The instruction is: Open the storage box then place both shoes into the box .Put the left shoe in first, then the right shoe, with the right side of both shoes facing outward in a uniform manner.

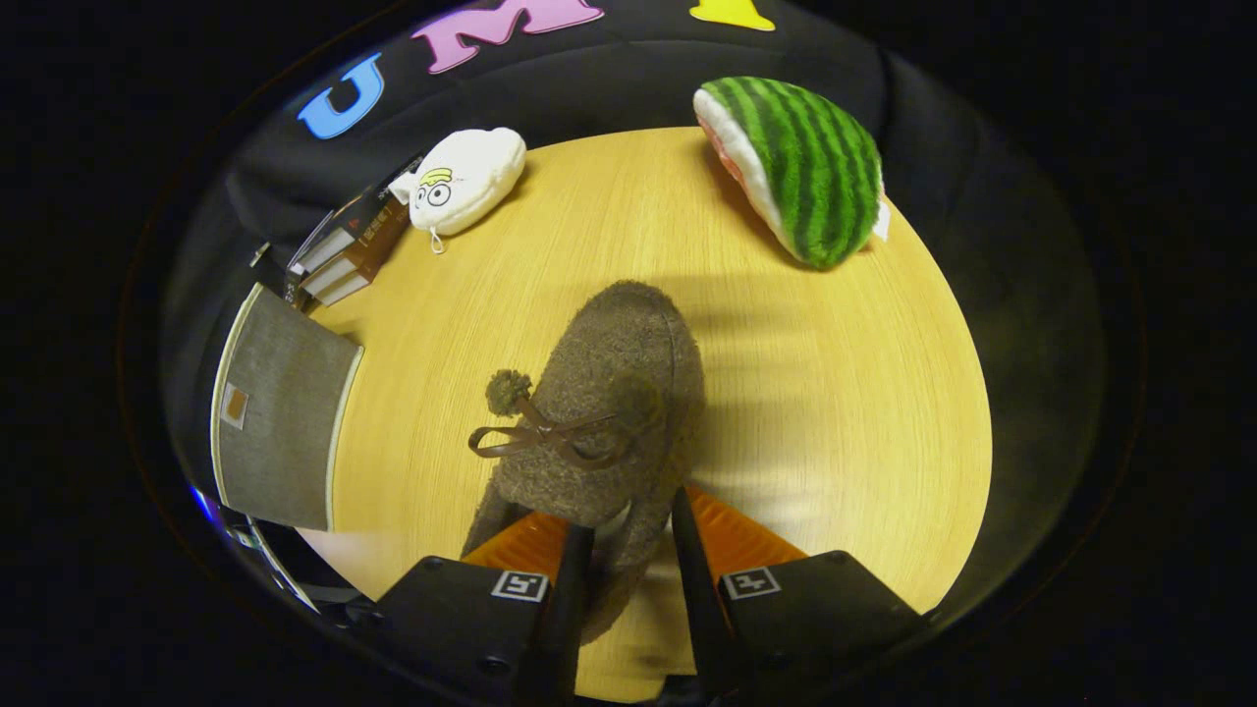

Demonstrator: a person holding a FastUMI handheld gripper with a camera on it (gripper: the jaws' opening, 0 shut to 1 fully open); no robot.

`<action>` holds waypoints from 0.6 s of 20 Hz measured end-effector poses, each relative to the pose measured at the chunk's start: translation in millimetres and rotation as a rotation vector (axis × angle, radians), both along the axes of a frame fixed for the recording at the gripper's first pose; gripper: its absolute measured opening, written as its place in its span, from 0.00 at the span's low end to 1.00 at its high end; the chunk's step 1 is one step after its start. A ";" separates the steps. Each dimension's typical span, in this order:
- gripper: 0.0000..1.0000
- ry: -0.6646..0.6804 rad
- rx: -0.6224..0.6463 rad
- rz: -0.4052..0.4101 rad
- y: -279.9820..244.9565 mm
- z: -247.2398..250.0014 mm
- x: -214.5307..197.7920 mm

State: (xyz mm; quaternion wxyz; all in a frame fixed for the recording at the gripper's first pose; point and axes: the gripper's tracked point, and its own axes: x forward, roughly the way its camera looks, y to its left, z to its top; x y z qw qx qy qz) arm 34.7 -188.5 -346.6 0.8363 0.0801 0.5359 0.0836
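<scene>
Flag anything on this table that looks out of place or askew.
The brown fuzzy shoe is off the table, gripped at its heel between the gripper fingers, hanging tilted. A watermelon plush and a white plush toy sit beyond it, unrelated to shoe storage. The grey storage box looks undisturbed.

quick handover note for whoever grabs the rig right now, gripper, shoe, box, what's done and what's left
Gripper: shut on the brown fuzzy shoe, both fingers pinching its near end; the shoe points away over the round wooden table.
Storage box: grey, at the table's edge beside the fingers, apart from the shoe; whether it is open I cannot tell.
Done: one shoe gripped.
Left: this shoe into the box, then the other, right sides facing outward.
</scene>
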 end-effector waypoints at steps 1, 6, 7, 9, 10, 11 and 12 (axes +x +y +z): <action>0.42 -0.003 0.001 -0.009 -2.2 1.4 2.0; 0.05 -0.069 -0.035 0.030 -2.7 4.4 5.4; 0.05 -0.067 -0.030 0.031 1.0 7.5 4.4; 0.05 -0.071 -0.022 0.016 9.6 17.0 2.4; 0.05 -0.083 -0.014 0.003 13.9 25.1 2.5; 0.05 -0.093 -0.005 -0.011 19.5 33.8 2.1; 0.05 -0.099 0.003 -0.032 24.4 41.8 0.6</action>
